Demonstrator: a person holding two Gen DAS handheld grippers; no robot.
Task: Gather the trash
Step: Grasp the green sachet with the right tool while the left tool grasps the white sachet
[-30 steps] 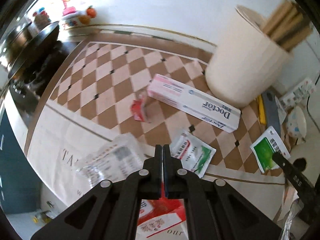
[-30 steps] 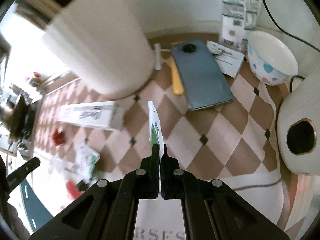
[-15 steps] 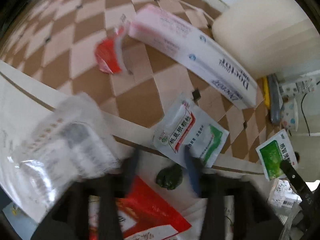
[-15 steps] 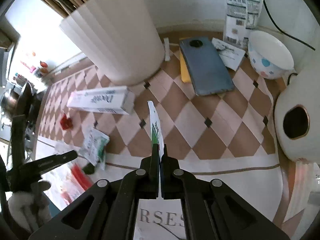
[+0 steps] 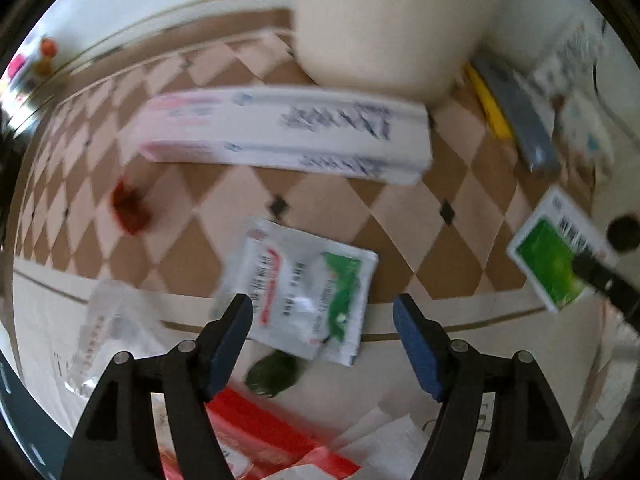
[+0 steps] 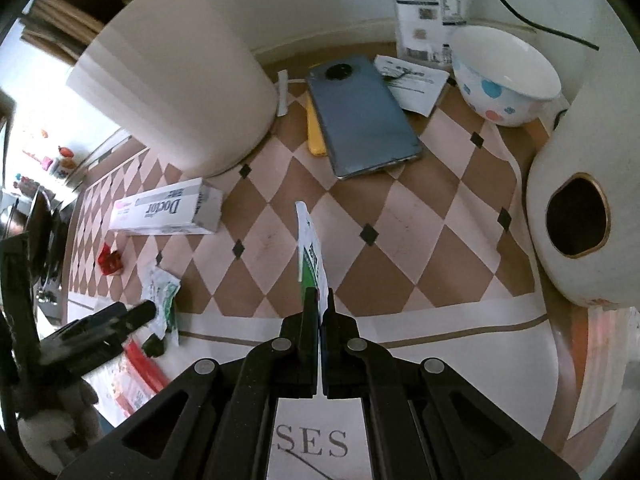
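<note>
My left gripper (image 5: 322, 312) is open, its fingers either side of a white sachet with red and green print (image 5: 308, 288) lying on the checked tablecloth. My right gripper (image 6: 320, 300) is shut on a green and white sachet (image 6: 310, 252), held edge-on above the cloth; that sachet also shows in the left wrist view (image 5: 554, 256). A long "Doctor" box (image 5: 288, 132), a red wrapper (image 5: 128, 204), a dark green scrap (image 5: 274, 372), a clear plastic wrapper (image 5: 108, 332) and a red packet (image 5: 260, 436) lie around. A tall white bin (image 6: 176, 92) stands behind.
A phone (image 6: 364, 120) lies on a yellow item (image 6: 314, 136) beside a leaflet (image 6: 412, 80). A spotted bowl (image 6: 504, 76) and a white jar with a hole (image 6: 580, 220) stand at the right. Printed packets (image 6: 432, 4) lean on the wall.
My left gripper has opened and moved down and forward over the red and green sachet. My right gripper still holds the green sachet and has shifted only slightly.
</note>
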